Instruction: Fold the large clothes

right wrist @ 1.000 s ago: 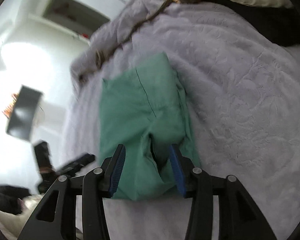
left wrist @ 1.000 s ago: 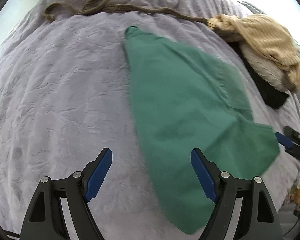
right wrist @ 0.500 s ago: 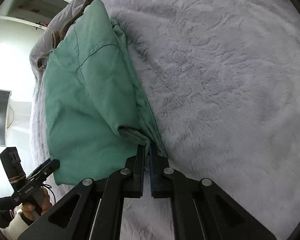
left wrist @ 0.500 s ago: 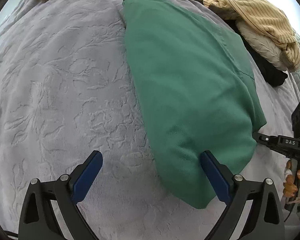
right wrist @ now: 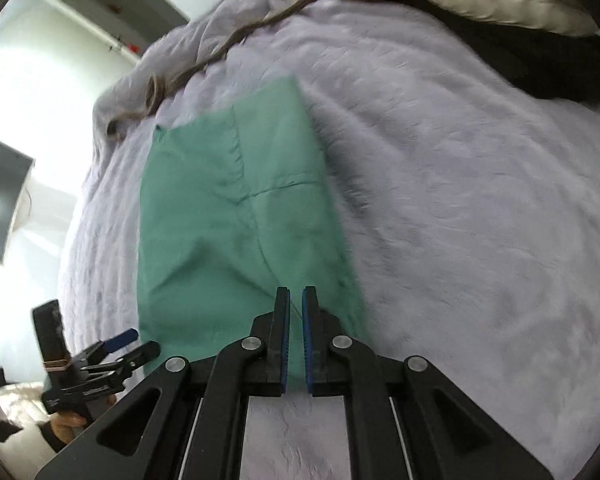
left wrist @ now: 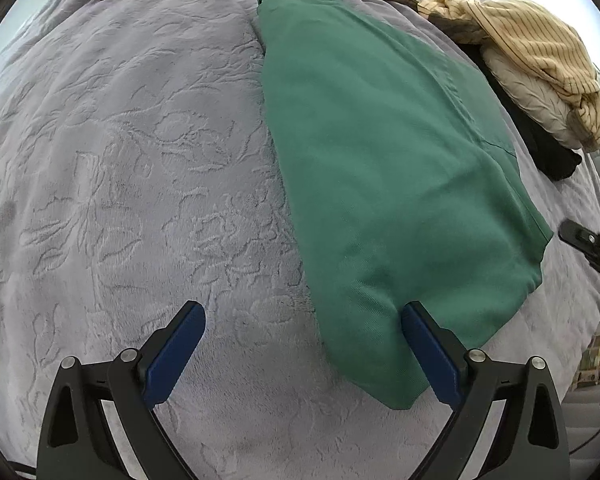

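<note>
While the left gripper gapes empty and the right gripper sits nearly closed, apparently empty, the green garment ahead could bunch.

Green garment, plain mid-green woven cloth, looks like trousers or similar, already folded into 1 long flat panel. Lies flat on the bed surface, long axis running from the near edge up toward the far side, narrowing to a bunched point at the far end in the left wrist view. Near end wider, rounded corner, slightly puffed. Thin dark seam line crosses its right part, plus a short diagonal seam. In the right wrist view the same green garment shows 2 seams meeting near its middle, soft creases in the lower half, edges roughly straight. Right view is motion-blurred.
</note>
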Demonstrator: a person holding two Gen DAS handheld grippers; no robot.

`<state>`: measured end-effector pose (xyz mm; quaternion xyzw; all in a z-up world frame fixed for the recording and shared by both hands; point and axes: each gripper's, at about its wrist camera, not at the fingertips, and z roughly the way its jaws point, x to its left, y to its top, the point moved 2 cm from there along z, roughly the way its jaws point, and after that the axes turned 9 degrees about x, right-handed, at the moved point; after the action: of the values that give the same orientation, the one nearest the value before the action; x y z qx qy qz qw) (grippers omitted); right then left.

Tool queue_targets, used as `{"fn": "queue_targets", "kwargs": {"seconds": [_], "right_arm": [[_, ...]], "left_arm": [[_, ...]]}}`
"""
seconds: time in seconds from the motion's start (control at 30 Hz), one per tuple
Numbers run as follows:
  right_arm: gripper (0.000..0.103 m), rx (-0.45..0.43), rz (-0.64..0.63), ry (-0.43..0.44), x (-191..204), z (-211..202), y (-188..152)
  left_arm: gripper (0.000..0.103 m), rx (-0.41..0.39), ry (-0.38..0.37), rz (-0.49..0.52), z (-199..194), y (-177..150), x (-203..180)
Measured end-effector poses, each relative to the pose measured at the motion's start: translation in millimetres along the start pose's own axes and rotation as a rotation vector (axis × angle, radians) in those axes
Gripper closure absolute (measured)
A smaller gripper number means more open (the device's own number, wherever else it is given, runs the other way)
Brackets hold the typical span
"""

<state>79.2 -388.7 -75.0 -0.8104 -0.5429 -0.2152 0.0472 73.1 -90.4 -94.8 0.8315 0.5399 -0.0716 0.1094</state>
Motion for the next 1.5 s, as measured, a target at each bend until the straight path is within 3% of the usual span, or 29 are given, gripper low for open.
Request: {"fn": "queue_targets", "kwargs": {"seconds": [0.07,0.17,0.27,0.63,0.73,0.8,0.87,1.03,1.1,1.2,1.3,1.5], "right_arm": [[0.097,0.042,0.015,-0.077,-12,23,3],[0.100,0.045,0.083,-0.061,-33,41,5],[0.098,0.046,0.123,-0.116,-46,35,5],[0.095,0.035,0.186,-0.030,-67,-2,-9],[0.087,0.040,0.170,-0.034,-63,1,-2],[0.068,0.039,0.162,-0.024,-60,2,4],[0.060,0.032,0.153,-0.020,-53,5,11],[0.059,0.043,0.134,-0.002,-47,10,22],[0.046,0.041,0.130,0.006,-47,10,26],[0.041,0.023,0.125,0.064,-46,8,34],[0.040,0.018,0.124,0.137,-45,8,44],[0.038,0.047,0.122,0.202,-46,23,67]], "left_arm": [[0.004,0.004,-0.001,-0.006,0,1,2],[0.004,0.009,0.003,-0.005,-1,1,2],[0.004,0.012,0.009,-0.004,-1,3,0],[0.004,0.033,0.035,-0.012,-1,11,-4],[0.004,0.040,0.048,-0.013,-1,15,-11],[0.004,0.034,0.058,-0.009,-5,18,-13],[0.004,0.028,0.070,-0.005,-7,21,-16],[0.004,0.037,0.093,-0.003,-7,29,-18],[0.004,0.026,0.104,-0.009,-9,33,-18],[0.001,-0.015,0.097,-0.025,-15,38,-15],[0.001,-0.053,0.077,-0.045,-21,45,-10],[0.001,-0.041,-0.016,-0.089,-18,63,3]]}}
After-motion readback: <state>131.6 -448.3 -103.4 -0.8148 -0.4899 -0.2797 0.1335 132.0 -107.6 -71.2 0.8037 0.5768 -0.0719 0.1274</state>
